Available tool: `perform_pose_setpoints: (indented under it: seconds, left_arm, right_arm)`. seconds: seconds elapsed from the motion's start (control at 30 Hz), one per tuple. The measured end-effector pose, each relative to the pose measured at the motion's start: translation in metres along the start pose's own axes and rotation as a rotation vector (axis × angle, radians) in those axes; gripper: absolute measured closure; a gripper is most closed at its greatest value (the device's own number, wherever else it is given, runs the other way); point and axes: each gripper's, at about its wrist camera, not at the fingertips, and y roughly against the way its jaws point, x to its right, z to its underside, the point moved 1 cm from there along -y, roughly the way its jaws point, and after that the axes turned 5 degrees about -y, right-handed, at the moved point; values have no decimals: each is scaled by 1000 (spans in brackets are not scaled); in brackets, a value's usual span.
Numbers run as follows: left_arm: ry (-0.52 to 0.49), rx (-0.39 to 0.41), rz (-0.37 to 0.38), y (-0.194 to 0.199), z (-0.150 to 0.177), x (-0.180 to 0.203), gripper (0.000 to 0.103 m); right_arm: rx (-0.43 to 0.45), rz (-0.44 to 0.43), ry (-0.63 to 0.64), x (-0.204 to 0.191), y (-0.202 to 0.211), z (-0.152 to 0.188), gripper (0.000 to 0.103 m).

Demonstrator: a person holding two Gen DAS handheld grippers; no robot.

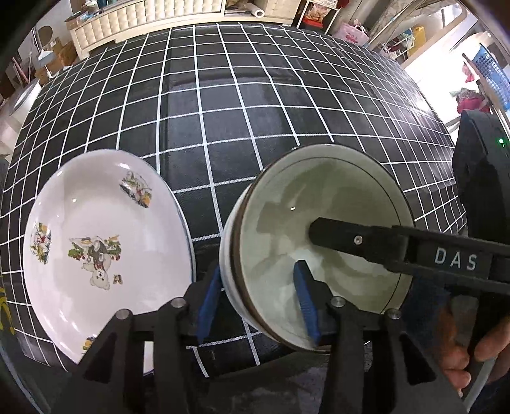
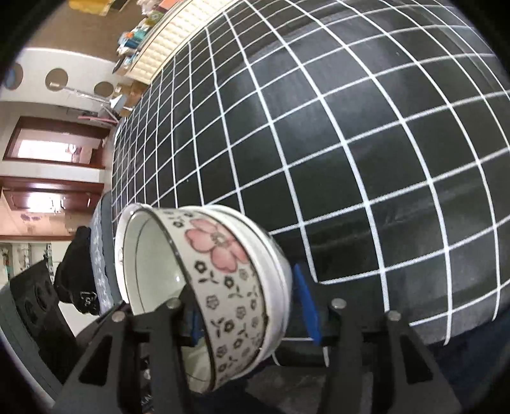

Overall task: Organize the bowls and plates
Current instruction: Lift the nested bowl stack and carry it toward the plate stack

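Observation:
Two nested bowls (image 1: 334,203), a flowered one inside a plain white one (image 2: 223,254), hang tilted on their side over the near edge of the black grid tablecloth (image 1: 255,111). My right gripper (image 2: 251,313) is shut on their wall, one finger (image 1: 334,237) inside and its blue pad (image 2: 306,305) against the outside. My left gripper (image 1: 256,305) straddles the near wall and stands open. Its outer pad (image 1: 208,305) is at the wall, while its inner pad (image 1: 306,305) is well clear of it. A white plate with cartoon prints (image 1: 95,223) lies flat to the left.
A person's hand (image 1: 462,350) grips the right tool at the lower right. A cream cabinet (image 1: 143,16) runs behind the table's far edge and a blue basket (image 1: 495,73) stands at the far right. Room clutter and a doorway (image 2: 54,143) lie off the table's left side.

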Motion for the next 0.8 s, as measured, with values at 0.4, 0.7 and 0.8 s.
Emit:
perform_pose_setpoints:
  seconds: [0.4, 0.7, 0.8]
  left_arm:
    - [-8, 16, -25, -1, -12, 20, 61]
    - [16, 44, -15, 9, -23, 24, 61]
    - [17, 60, -24, 20, -31, 26, 63]
  right_arm:
    - [37, 65, -46, -19, -4, 9, 48]
    - [72, 91, 15, -25, 5, 8, 48]
    - [80, 81, 16, -31, 9, 8, 49]
